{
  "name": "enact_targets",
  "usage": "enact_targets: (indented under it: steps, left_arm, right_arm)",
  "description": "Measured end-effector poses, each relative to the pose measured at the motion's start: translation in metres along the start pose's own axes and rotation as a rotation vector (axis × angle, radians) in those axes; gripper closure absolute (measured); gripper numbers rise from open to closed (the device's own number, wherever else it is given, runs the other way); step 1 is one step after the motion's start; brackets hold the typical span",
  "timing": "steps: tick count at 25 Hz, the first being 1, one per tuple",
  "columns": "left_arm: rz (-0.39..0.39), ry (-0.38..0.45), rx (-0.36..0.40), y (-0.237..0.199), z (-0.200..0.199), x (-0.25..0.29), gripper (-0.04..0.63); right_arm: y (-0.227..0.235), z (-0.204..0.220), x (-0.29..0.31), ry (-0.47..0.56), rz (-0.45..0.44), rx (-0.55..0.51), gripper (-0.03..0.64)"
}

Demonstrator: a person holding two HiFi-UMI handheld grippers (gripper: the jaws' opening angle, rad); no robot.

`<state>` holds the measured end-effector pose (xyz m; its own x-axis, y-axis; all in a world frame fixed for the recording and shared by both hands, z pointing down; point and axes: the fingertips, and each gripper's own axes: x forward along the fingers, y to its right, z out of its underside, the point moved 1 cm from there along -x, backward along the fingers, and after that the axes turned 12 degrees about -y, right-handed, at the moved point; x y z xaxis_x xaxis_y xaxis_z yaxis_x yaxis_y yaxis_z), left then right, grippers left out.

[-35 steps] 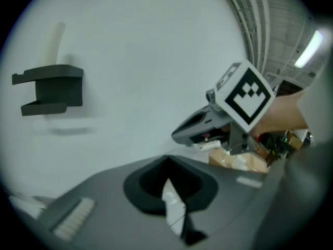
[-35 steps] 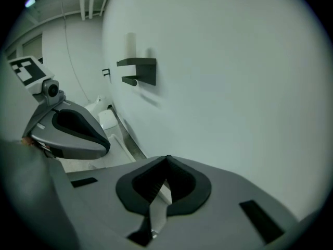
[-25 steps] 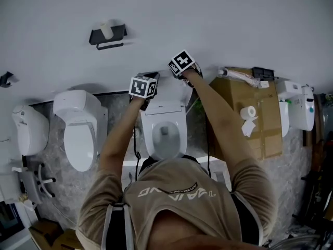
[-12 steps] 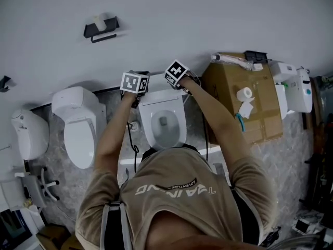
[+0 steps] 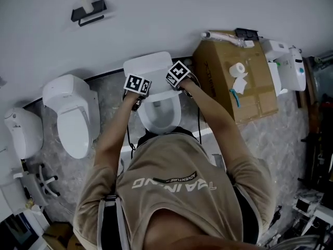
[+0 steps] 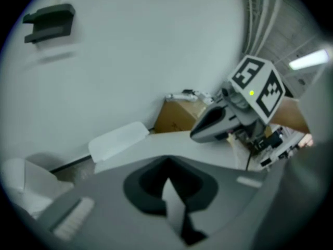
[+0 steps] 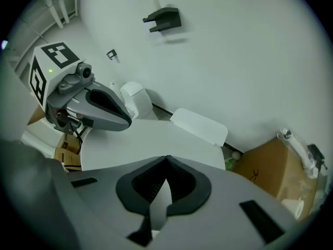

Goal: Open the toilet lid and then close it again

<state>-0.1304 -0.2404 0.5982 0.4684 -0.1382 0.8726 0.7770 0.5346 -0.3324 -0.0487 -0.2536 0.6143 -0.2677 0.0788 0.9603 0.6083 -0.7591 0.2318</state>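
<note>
The toilet lid (image 5: pixel 158 91) is partly lowered over the middle toilet. Its hinge end is at the tank (image 5: pixel 148 66) against the wall, and the open bowl (image 5: pixel 158 116) shows below its free edge in the head view. Both grippers are at that free edge, side by side and pointing toward the tank.

Left gripper (image 6: pixel 166 163): jaws drawn together to a narrow slit, with nothing clamped between them. The white lid surface shows through the slit and extends ahead. Contact between the tips and the lid cannot be confirmed.

Right gripper (image 7: pixel 166 160): same condition, with the jaws nearly together and only the white of the lid visible through the gap.

A second toilet (image 5: pixel 73 119) with its lid down stands to the left. A cardboard box (image 5: pixel 229 87) carrying a paper roll (image 5: pixel 238 68) stands to the right, against the wall. A dark holder (image 5: pixel 88 12) is mounted on the wall above.
</note>
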Motion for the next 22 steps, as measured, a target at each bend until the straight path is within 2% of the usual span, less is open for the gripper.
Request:
enact_targets:
  steps: [3,12,19,22]
  left_arm:
    - [0.044,-0.048,0.001,0.014,0.020,0.013,0.592]
    - [0.084,-0.132,-0.014,0.033,0.069,0.044,0.594]
    - [0.066,-0.183,-0.103,0.031,0.105,0.076,0.592]
    - [0.072,-0.194,-0.195,0.029,0.125,0.090,0.592]
  right_arm:
    - [-0.007,0.022,0.012,-0.016,-0.008,0.033,0.606]
    - [-0.028,0.070,0.041,-0.052,0.001,0.131,0.606]
    - [-0.034,0.094,0.071,-0.063,-0.039,0.223,0.606]
    - [-0.040,0.113,0.090,-0.111,-0.038,0.250,0.606]
